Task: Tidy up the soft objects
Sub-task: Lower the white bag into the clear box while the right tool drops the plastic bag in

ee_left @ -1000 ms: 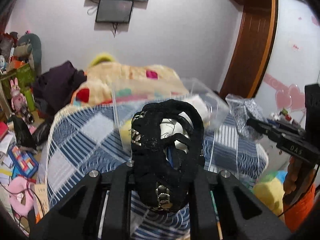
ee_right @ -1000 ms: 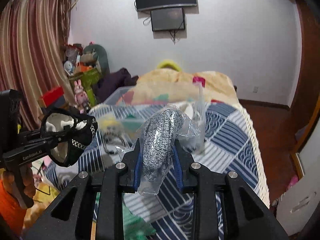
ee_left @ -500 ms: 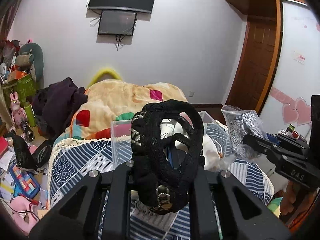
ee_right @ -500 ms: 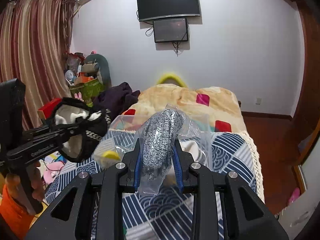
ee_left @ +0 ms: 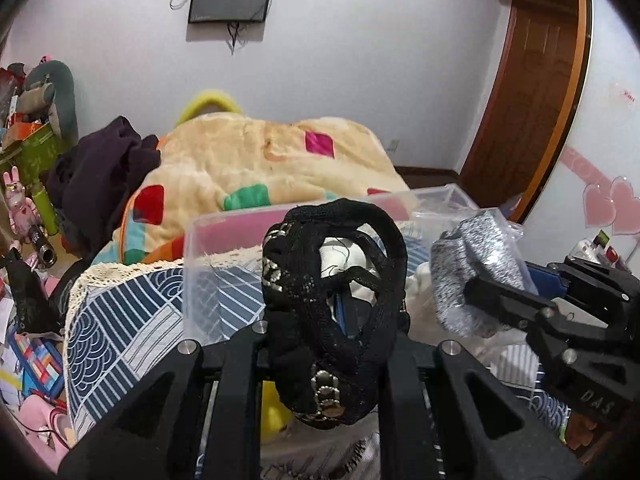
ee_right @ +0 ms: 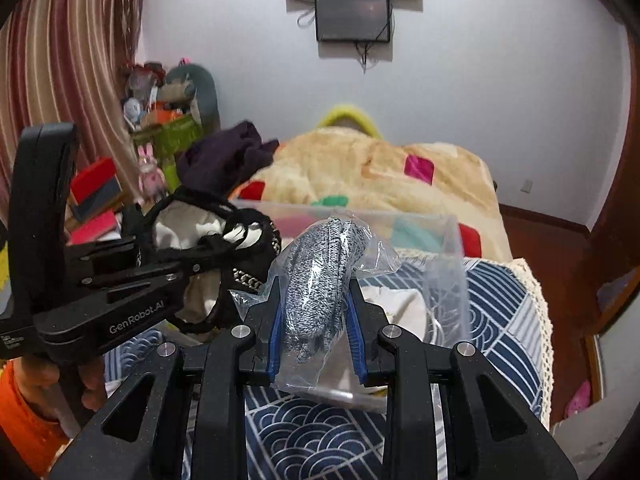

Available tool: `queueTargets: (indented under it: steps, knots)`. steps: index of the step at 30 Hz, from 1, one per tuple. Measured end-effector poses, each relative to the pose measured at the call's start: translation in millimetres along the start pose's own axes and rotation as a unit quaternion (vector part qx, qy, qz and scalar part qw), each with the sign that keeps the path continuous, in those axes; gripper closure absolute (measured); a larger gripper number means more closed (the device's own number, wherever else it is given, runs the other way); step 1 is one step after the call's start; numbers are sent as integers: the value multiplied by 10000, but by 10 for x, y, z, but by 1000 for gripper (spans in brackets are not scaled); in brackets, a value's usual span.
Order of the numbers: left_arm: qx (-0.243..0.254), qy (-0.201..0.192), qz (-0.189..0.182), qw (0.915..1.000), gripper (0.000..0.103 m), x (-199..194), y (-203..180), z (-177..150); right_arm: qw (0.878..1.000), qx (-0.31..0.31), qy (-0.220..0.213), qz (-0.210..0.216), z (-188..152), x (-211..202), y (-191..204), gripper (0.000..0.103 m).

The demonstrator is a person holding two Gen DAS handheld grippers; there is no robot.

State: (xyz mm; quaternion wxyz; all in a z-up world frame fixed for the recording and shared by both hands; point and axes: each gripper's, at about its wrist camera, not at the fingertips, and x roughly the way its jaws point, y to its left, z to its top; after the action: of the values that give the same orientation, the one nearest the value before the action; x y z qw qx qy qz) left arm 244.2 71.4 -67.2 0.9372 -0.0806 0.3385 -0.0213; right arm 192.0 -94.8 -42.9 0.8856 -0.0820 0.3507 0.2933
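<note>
My left gripper (ee_left: pixel 332 312) is shut on a black lace garment (ee_left: pixel 332 280) with metal studs, held up above the bed; it also shows in the right wrist view (ee_right: pixel 224 236). My right gripper (ee_right: pixel 316 308) is shut on a grey knit item in a clear plastic bag (ee_right: pixel 320 280), also seen in the left wrist view (ee_left: pixel 480 256). A clear plastic storage box (ee_left: pixel 224 240) stands on the blue patterned bedspread (ee_left: pixel 120 320) just beyond both grippers, with white soft things inside (ee_right: pixel 400 304).
A beige blanket with coloured patches (ee_left: pixel 260 160) and a dark purple garment pile (ee_left: pixel 100 172) lie behind the box. Toys and boxes clutter the left side (ee_right: pixel 160 120). A wooden door (ee_left: pixel 532 80) is at right. A wall screen (ee_right: pixel 352 16) hangs above.
Both grippers have moved forward and closer to the clear box, still holding their items. The views first tilted up, then came down a little toward the box.
</note>
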Motion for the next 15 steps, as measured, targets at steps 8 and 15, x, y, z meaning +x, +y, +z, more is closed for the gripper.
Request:
queueTargets:
  steps: [8,15]
  knots:
    - [152,349,8,9993,76,205,-2,-63,9993,-76,371,-1,-65,175,-32,76]
    - [396,225,-30,9990,53,-16,-96,-117,9987,-142,497,43,-93,109,-29,71]
